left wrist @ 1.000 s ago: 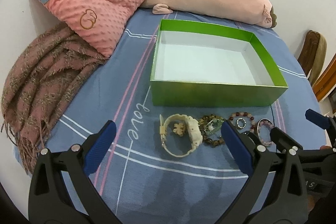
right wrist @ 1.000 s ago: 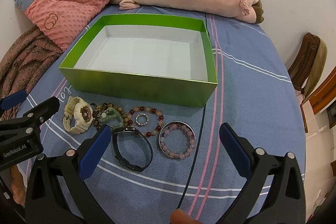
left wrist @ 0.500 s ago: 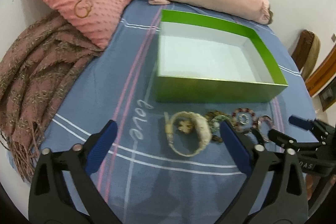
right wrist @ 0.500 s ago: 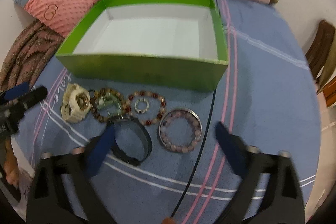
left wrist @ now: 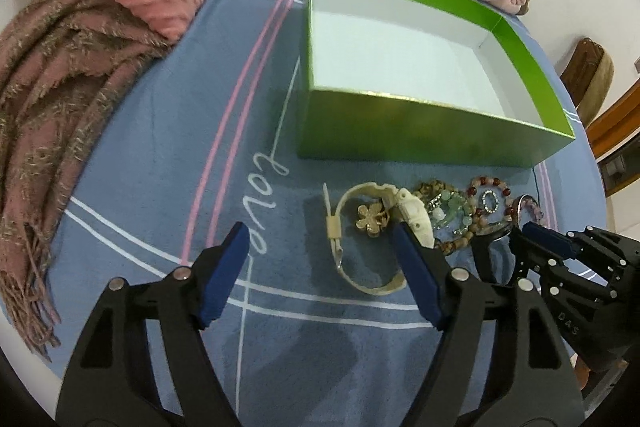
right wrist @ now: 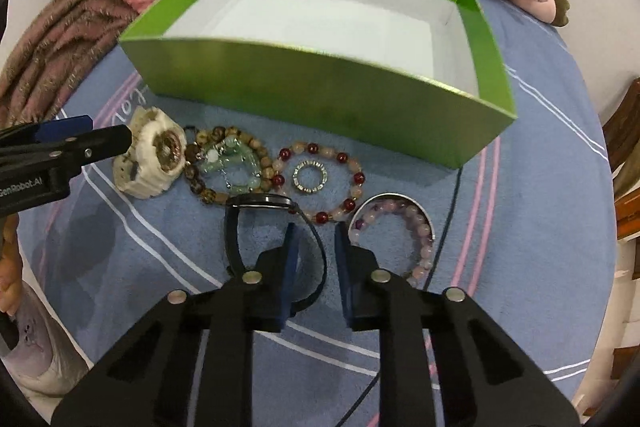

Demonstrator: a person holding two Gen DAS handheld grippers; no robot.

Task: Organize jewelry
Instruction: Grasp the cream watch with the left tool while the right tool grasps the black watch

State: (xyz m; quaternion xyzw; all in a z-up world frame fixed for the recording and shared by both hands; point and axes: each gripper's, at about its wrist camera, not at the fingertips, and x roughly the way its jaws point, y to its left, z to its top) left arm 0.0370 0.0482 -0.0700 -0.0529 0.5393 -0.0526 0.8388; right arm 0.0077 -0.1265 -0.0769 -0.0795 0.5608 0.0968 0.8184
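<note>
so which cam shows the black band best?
Right wrist: the black band lies whole, one side between the closing right gripper. Left wrist shows only a sliver behind gripper bodies.

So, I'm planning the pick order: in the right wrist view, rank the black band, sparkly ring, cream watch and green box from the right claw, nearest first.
1. Black band, between the closing right claw's fingers.
2. Sparkly ring, just beyond.
3. Cream watch, far left.
4. Green box, behind everything.

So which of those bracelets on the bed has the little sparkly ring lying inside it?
The red and peach bead bracelet, in the middle of the row; the sparkly ring lies inside its loop.
</note>
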